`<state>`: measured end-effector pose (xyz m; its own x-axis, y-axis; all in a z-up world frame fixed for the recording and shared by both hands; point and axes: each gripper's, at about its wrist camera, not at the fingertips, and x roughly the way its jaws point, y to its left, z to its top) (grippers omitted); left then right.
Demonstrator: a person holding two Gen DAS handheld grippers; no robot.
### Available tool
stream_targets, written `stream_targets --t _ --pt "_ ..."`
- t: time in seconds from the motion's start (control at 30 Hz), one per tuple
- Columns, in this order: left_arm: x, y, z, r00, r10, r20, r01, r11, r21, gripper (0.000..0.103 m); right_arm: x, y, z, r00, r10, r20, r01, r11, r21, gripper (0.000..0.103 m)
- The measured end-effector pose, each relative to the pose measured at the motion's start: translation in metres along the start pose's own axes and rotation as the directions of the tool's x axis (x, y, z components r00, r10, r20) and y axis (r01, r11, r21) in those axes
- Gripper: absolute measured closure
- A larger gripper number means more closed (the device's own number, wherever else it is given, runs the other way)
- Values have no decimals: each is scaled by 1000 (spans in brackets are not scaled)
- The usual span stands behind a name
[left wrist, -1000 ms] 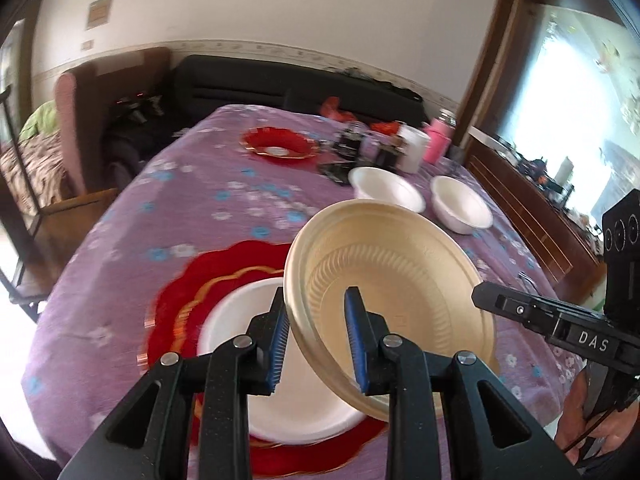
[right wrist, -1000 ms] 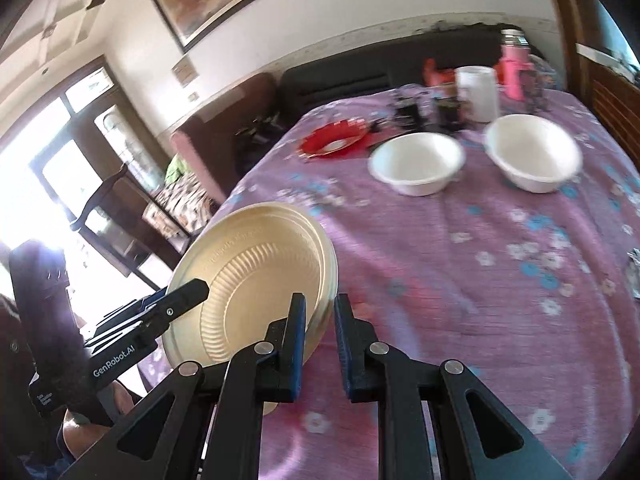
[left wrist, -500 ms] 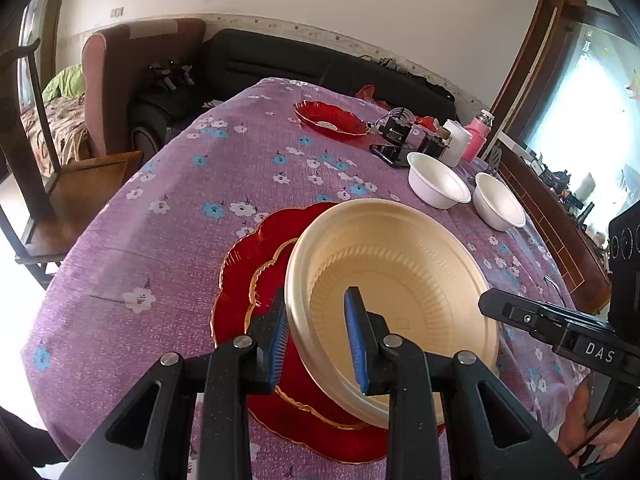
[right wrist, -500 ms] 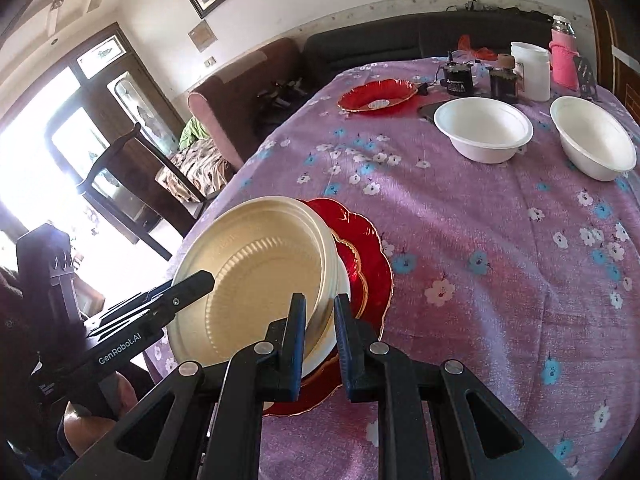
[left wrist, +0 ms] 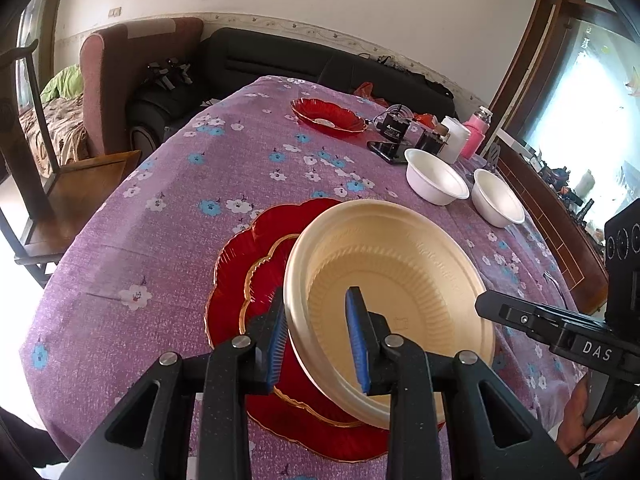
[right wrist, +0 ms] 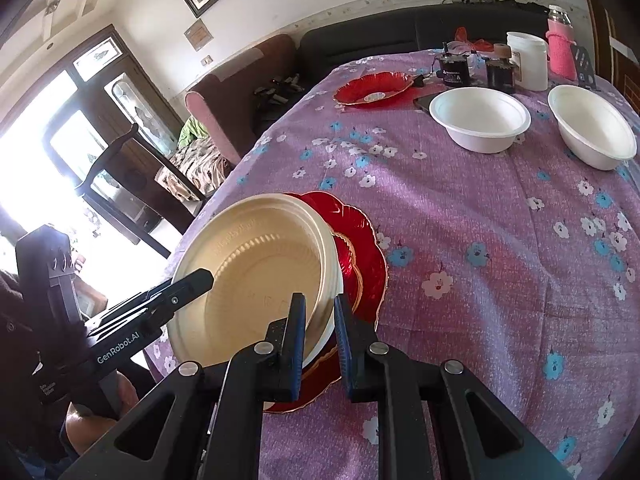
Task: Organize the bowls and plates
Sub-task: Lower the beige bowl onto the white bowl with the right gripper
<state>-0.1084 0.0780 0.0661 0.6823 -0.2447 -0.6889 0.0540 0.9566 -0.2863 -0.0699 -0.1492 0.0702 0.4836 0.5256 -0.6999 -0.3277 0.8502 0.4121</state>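
A beige ribbed plate (left wrist: 400, 280) (right wrist: 248, 272) is held by both grippers over a large red scalloped plate (left wrist: 248, 264) (right wrist: 360, 248) at the near edge of the table. My left gripper (left wrist: 316, 336) is shut on its left rim, one pad outside and one inside the dish. My right gripper (right wrist: 320, 332) is shut on the opposite rim. A white plate's edge (right wrist: 334, 292) shows just under the beige rim; the rest of it is hidden. Each view shows the other gripper's black finger across the plate.
Two white bowls (left wrist: 436, 182) (left wrist: 498, 204) stand farther back on the purple flowered tablecloth (left wrist: 160, 240). A second red plate (left wrist: 328, 118), jars, a white mug and a pink bottle crowd the far end. A wooden chair and sofas stand to the left.
Both grippers came down and forward with the beige plate, which now covers the white plate on the red one. In the last half second nothing visibly shifted.
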Motion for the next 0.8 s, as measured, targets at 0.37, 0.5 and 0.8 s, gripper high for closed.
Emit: stream_targets --t 0.37,0.5,0.8 --pt "-3 -2 -3 1000 21 5 -21 1000 15 75 -2 2 -2 1000 8 5 -8 1000 -4 87" --pt "-3 -2 -4 1000 30 6 -30 999 15 75 -2 2 -3 1000 14 9 -14 1000 -7 87" --pt "-4 -2 -3 999 32 6 -32 999 15 75 -2 2 -2 1000 16 11 -16 1000 -9 87"
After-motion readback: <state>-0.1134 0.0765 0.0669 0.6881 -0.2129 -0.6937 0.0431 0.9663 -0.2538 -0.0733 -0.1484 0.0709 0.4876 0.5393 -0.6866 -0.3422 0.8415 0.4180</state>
